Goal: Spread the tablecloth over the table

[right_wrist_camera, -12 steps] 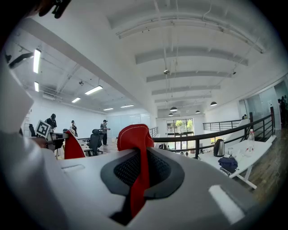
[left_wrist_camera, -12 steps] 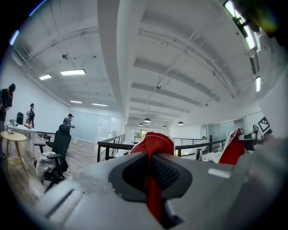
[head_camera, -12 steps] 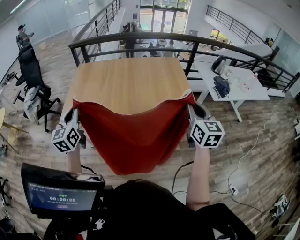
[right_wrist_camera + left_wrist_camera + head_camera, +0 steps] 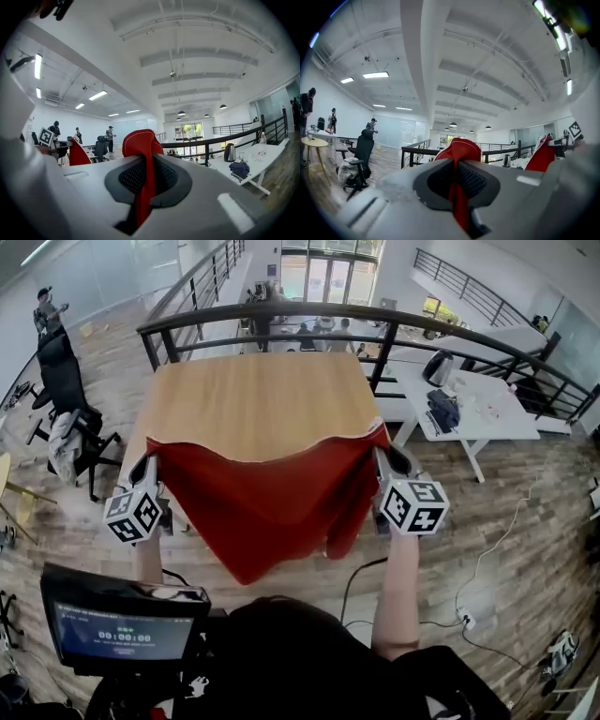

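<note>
**Condition.** The left tongs (image 4: 150,465) and the right tongs (image 4: 380,460) are each clenched on a top corner of the red tablecloth (image 4: 272,498). Each gripper view shows a fold of red fabric pinched between the closed pads. The top edge of the tablecloth is stretched between the two tongs, just over the near end of the counter (image 4: 253,395). The rest hangs down in front of the person and narrows to a point. The wooden top of the counter is bare, so in all likelihood spreading has barely begun.

**Procedure (recommended).**
1. Hold both tongs at the same height and well apart, so that the top edge stays taut and runs parallel to the near end of the counter.
2. Raise the edge enough for the hanging part to clear the counter, then carry it forward toward the far end by the railing (image 4: 281,313).
3. Move both tongs at the same pace. A lag on one side would probably lay the tablecloth askew.
4. Do not release the pinch until the fabric rests flat.

**Caution.** The hanging part may catch and bunch at the near end of the counter.
</note>
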Tool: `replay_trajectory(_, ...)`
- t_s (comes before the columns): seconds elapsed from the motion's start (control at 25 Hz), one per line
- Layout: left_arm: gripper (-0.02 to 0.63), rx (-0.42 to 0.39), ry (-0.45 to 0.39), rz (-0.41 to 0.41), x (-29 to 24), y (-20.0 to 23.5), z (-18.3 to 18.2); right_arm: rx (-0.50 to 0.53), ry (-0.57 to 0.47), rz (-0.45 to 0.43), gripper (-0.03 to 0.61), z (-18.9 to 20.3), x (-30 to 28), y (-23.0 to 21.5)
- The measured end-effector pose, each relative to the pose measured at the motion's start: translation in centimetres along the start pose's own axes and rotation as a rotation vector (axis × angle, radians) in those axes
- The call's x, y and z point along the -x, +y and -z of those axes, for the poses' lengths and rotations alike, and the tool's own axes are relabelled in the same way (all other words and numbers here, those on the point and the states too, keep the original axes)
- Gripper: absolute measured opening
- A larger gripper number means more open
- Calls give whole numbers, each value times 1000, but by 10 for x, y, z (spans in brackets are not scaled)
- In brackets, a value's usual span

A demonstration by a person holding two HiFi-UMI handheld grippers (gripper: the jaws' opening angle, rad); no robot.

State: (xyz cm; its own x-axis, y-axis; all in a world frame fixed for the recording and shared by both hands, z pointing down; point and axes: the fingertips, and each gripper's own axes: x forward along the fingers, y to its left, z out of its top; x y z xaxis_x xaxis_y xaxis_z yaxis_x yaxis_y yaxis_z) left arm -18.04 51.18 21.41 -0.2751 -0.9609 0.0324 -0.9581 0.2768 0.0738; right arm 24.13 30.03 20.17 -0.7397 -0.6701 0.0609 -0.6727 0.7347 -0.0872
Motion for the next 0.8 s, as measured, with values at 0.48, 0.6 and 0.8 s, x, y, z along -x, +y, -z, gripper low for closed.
replay_trajectory(0.48,14,-3,0,-9,-5,-29,3,-19,-4,-22,17,2,10,-20)
replay_trajectory(0.6,14,-12,7,-12,-6,-37,5,-21,-5,-42,17,1,11,-20)
replay_trajectory(0.8,14,-21,7,-30,-4,-42,1,-32,-19,-75,17,-2,10,-20)
